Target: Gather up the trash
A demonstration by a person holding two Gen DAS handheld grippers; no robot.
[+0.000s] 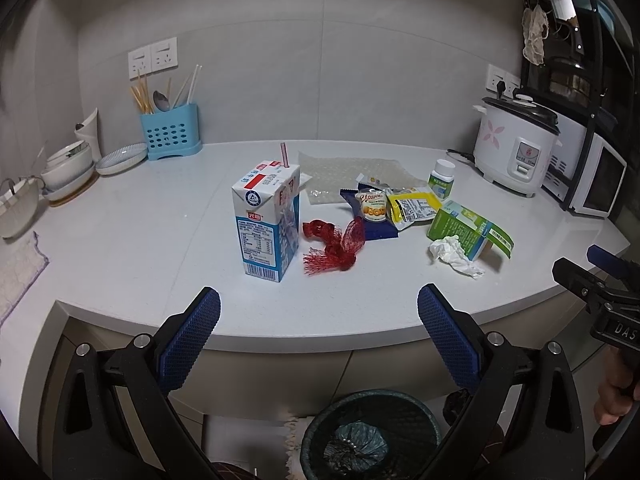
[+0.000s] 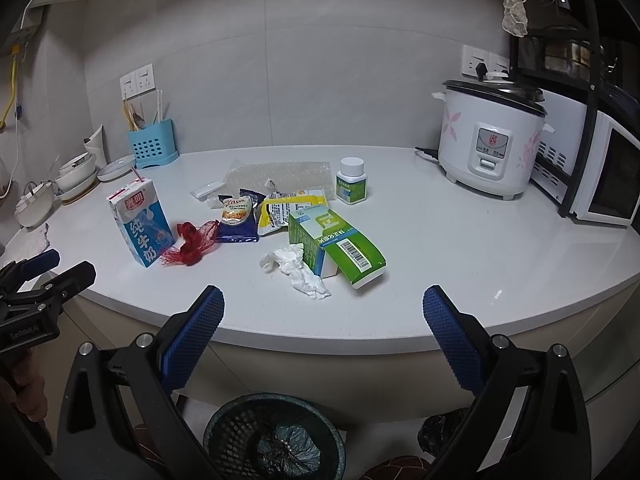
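The left gripper (image 1: 319,332) hangs spread wide and empty just off the front edge of the tabletop (image 1: 140,240), and our right gripper (image 2: 323,334) does the same beside it, jaws apart with nothing between them. We judge both are held back and high so each camera takes in the whole litter before we commit to a piece.

The trash sits clustered mid-tabletop: an upright milk carton (image 1: 267,220) with its straw in the top, a red mesh net (image 1: 334,246) touching its base, a blue snack wrapper (image 1: 374,216) under a small white packet, a yellow sachet (image 1: 414,207), a crushed green box (image 2: 340,246) lying on its side, and a crumpled tissue (image 2: 296,270) against it. A sheet of bubble wrap (image 2: 280,174) lies behind, and a small white pill bottle (image 2: 352,180) stands near it.

The wastebasket (image 2: 274,436) stands on the floor directly below the edge, so we think each piece needs only a short carry and a drop. Nothing is collected from the tabletop yet; the tissue and the green box lie nearest the right gripper.
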